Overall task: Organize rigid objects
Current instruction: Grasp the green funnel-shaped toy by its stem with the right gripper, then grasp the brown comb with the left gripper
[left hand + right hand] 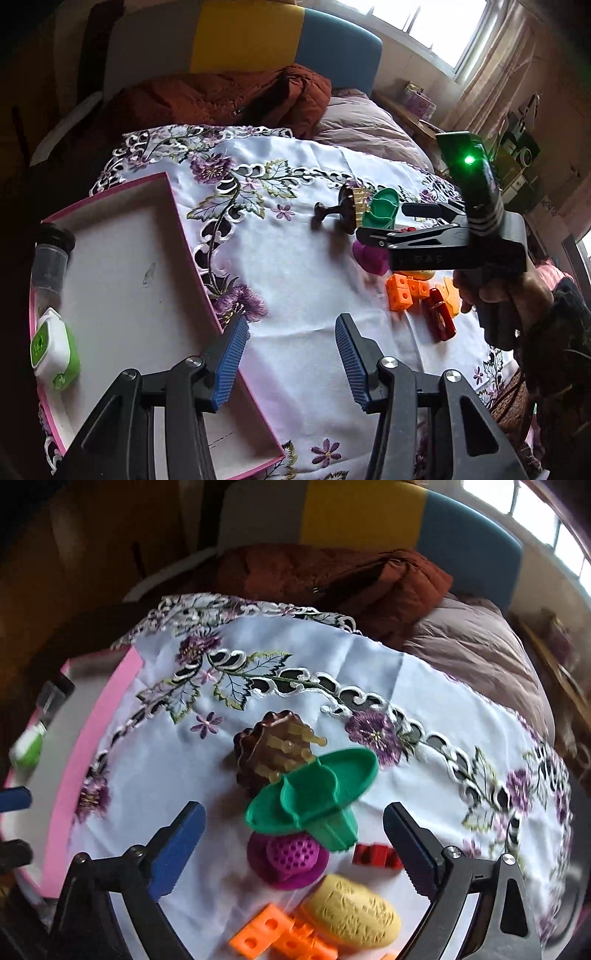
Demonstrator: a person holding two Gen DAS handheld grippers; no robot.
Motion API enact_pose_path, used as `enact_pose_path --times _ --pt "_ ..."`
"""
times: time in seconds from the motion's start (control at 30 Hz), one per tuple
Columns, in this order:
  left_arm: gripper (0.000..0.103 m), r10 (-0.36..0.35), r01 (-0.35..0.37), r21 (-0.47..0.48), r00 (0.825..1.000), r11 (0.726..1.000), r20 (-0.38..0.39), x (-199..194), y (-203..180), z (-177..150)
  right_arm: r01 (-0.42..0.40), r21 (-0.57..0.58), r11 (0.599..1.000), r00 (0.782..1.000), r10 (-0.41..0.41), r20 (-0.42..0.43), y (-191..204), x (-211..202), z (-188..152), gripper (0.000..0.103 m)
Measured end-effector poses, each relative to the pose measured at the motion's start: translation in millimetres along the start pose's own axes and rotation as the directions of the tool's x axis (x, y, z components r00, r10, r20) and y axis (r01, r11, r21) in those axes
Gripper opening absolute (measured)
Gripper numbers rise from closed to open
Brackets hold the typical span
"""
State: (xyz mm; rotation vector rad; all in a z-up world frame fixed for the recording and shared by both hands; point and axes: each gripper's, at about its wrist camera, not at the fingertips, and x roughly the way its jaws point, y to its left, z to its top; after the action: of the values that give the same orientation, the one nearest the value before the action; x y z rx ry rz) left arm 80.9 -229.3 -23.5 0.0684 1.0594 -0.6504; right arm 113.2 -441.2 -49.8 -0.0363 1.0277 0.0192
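Two tools are in view, both with jaws apart and nothing between the pads. At far left the pink-edged box (122, 258) lies on the embroidered cloth (295, 236), already holding a dark-capped clear vial (50, 258) and a green-and-white case (53, 349) along its left wall; most of its floor is bare. The left tool (291, 360) hangs over the box's right rim, one pad above the box and the other above the cloth, well apart from the toys. Further right, the cloth between box and toy cluster is open room for a carry. The right tool (295, 843) stands directly over the cluster, pointing steeply down, so the right hand is plainly the nearer. Between its spread jaws lie the green mould (314, 799), its long axis slanting across the jaw line and resting partly on the brown comb-toothed piece (266, 757), and the purple perforated stamp (291, 856) just beneath. A red brick (375, 856), yellow oval stamp (354, 912) and orange cubes (273, 934) crowd close by. Judgement: the green mould is the likely pick; neighbours touching it may be dragged.
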Motion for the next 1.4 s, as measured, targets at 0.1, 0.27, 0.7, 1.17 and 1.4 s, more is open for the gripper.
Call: enact_pose_path --times 0.1,0.27,0.7,1.17,1.4 --pt "0.051 0.003 -0.003 -0.003 1.0 1.0 -0.006 2 1 0 0.013 -0.017 1.0 1.0 -0.013 -0.004 2 9 2 0.073" --pt "0.051 0.012 -0.012 0.0 1.0 1.0 -0.007 5 2 2 0.014 0.02 1.0 0.998 -0.015 0.055 4 -5 -4 0.057" --pt "0.051 0.041 -0.042 0.065 0.999 0.997 0.017 19 -18 20 -0.108 0.415 0.904 0.964 -0.006 0.265 -50 -69 -36 0.057" --pt "0.051 -0.006 0.006 0.14 1.0 0.99 -0.002 80 -68 79 -0.093 0.538 0.838 0.956 -0.076 0.283 -82 -79 -45 0.057" --pt "0.055 0.043 -0.043 0.185 0.999 0.982 0.004 110 -90 98 -0.099 0.56 0.823 0.952 -0.087 0.295 -89 -82 -47 0.057"
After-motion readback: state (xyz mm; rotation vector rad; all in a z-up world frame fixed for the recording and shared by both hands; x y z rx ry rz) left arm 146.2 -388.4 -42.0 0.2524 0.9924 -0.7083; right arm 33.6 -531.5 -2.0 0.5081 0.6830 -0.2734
